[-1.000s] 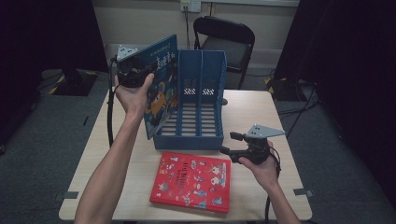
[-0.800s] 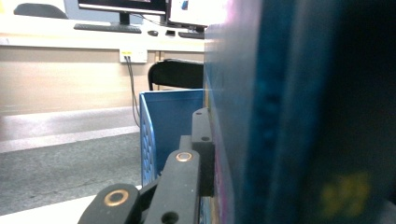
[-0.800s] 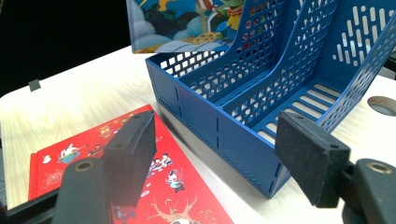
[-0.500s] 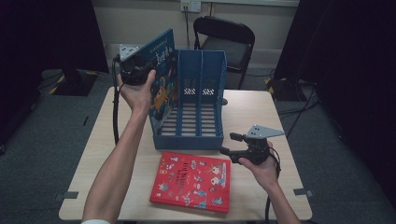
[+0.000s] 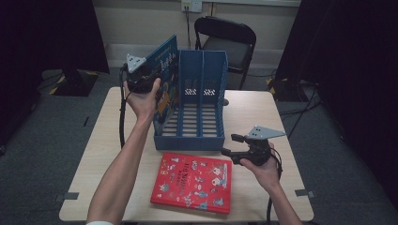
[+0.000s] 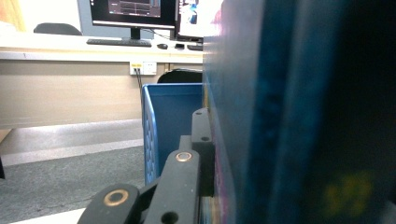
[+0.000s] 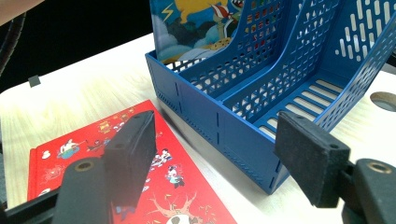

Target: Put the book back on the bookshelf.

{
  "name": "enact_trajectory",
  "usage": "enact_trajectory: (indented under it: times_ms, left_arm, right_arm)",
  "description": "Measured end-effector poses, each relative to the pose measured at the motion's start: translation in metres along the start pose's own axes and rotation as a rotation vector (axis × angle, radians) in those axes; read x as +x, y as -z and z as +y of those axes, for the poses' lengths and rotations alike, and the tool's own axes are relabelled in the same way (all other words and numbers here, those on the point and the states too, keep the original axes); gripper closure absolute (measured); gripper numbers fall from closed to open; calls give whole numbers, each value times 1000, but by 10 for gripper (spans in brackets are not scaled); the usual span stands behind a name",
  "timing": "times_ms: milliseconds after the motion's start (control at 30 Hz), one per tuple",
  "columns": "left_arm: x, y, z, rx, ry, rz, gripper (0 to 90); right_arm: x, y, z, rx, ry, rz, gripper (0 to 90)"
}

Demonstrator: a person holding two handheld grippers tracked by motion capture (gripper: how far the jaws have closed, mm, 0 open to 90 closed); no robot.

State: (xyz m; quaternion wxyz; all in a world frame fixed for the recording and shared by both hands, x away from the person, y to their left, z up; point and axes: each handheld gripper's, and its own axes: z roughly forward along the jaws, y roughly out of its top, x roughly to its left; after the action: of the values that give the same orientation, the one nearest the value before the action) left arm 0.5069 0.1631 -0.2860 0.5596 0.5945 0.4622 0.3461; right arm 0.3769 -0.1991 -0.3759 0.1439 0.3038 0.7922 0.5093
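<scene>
My left gripper (image 5: 146,77) is shut on the upper edge of a blue picture book (image 5: 167,86) and holds it upright, tilted a little. The book's lower part stands inside the leftmost slot of the blue file rack (image 5: 190,140). In the left gripper view the blue picture book's cover (image 6: 280,116) sits tight against my one visible jaw, with the blue file rack's wall (image 6: 170,116) behind. A red picture book (image 5: 192,183) lies flat on the table in front of the rack. My right gripper (image 5: 229,145) hovers open at the rack's front right corner, with nothing between its pads (image 7: 133,149).
The wooden table (image 5: 103,140) has bare room left and right of the rack. A round cable hole (image 7: 385,100) sits in the tabletop beside the rack. A black folding chair (image 5: 225,40) stands behind the table's far edge. Cables trail from both grippers.
My left hand has come down and slightly right, sinking the blue book deeper into the rack's left slot. The right gripper has stayed in place.
</scene>
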Motion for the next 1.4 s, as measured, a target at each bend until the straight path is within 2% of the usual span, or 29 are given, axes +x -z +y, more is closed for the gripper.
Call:
enact_trajectory:
  times_ms: [200, 300, 400, 533, 633, 733, 800, 900, 933, 967, 1067, 1167, 1267, 1400]
  left_arm:
    - [1, 5, -5, -7, 0, -1, 833]
    - [7, 8, -8, -16, 18, -11, 833]
    - [7, 10, -9, -13, 10, -19, 832]
    - [2, 10, -9, -16, -20, -20, 832]
    - [-2, 10, -9, -11, -27, -20, 831]
    - [-4, 10, -13, 21, -28, -22, 829]
    - [-4, 10, -24, 7, -12, -14, 830]
    - [-3, 6, -32, 42, -9, -8, 829]
    - [-1, 7, -35, 37, -2, -14, 828]
    - [-1, 8, -35, 40, 9, -13, 825]
    - [-2, 11, -35, 52, -20, -27, 823]
    - [-3, 15, -37, 63, -22, -39, 812]
    - [-2, 21, -40, 72, -2, -60, 797]
    - [4, 29, -38, 100, 3, -67, 781]
  right_arm:
    - [0, -4, -3, 20, 1, -2, 291]
    - [0, -3, -3, 13, -1, -2, 292]
    - [1, -2, -2, 12, 3, -2, 291]
    - [1, -5, -2, 19, 4, 1, 292]
    - [2, -5, -2, 22, 7, 2, 292]
    - [0, -4, -2, 13, 1, 0, 292]
    - [1, -3, -2, 14, 2, -2, 292]
    - [1, -3, -2, 12, 3, -3, 292]
    - [0, -3, -2, 14, 2, -3, 292]
    - [0, -3, -2, 13, 1, -4, 292]
    - [0, -4, -3, 17, 1, -2, 292]
    - [1, -5, -3, 22, 5, 0, 293]
    - [2, -5, -2, 21, 7, -1, 293]
    - [4, -6, -2, 23, 7, 0, 293]
